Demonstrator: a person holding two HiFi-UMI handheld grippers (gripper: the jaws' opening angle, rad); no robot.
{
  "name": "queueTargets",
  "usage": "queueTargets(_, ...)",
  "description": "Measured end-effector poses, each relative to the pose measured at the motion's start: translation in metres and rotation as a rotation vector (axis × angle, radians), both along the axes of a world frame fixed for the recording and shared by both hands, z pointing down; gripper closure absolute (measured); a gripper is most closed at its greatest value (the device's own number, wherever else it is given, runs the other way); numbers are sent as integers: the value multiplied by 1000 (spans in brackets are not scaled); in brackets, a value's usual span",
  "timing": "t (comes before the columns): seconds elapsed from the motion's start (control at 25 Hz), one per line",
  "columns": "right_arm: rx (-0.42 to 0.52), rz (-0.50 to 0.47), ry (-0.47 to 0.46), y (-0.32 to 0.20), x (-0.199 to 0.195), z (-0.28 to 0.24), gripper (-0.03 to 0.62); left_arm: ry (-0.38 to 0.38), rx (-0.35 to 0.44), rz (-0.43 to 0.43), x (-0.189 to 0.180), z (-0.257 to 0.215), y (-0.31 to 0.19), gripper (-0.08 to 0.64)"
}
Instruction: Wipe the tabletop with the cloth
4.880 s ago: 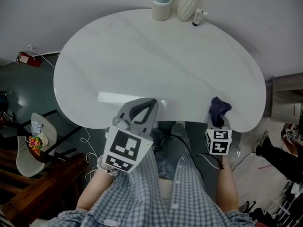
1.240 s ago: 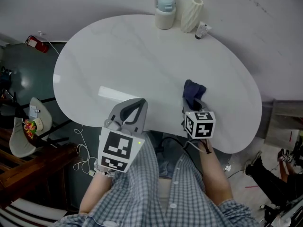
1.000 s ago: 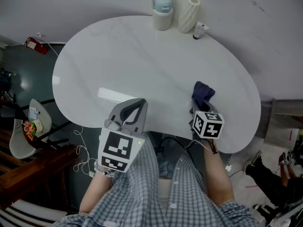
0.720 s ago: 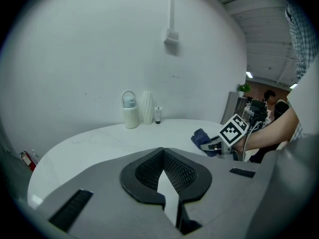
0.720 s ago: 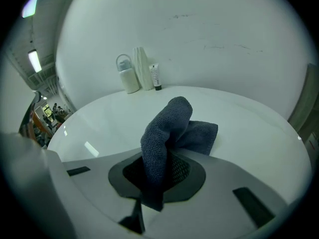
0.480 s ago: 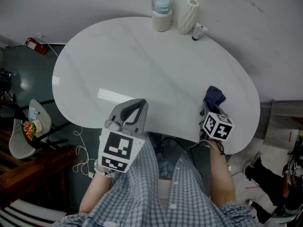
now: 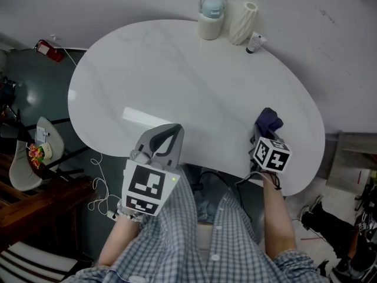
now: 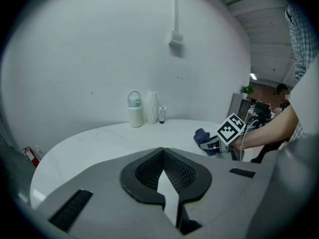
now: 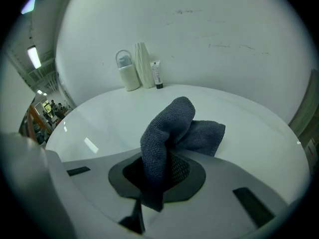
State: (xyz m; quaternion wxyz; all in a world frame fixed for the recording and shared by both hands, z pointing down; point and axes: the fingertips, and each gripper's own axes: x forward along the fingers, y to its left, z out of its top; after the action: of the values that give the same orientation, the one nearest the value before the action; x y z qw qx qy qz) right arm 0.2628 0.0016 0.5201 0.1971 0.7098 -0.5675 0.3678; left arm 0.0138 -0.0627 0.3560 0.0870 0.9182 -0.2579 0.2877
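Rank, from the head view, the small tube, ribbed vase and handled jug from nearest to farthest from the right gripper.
1. The small tube, rightmost of the far row, nearest the right gripper holding the cloth.
2. The ribbed vase, just left of the tube.
3. The handled jug, leftmost.

The cloth (image 7: 269,121) is a dark blue-grey terry rag, bunched and folded rather than spread flat. One narrow fold is pinched between the fingers of the right gripper (image 7: 263,138). In the right gripper view that fold of the cloth (image 9: 167,128) stands up in a rounded hump, while the rest trails forward and to the right onto the table (image 9: 249,118). It lies near the table's right near edge. The table (image 7: 194,81) is white, glossy and bean-shaped, with faint veining, and its top reflects a bright bar of light.
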Motion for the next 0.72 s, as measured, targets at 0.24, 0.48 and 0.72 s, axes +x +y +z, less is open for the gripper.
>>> queueTargets(0.24, -3, -38, 11, -21, -9, -1, 552, -1, -4, -34, -15, 0, -5, 557)
queueTargets(0.48, 1, -107, 16, -49, -33, -2, 552, -2, -7, -60, -30, 0, -12, 557)
queueTargets(0.72, 8, -209, 19, -81, -72, -3, 552, -6, -8, -85, -48, 1, -19, 557)
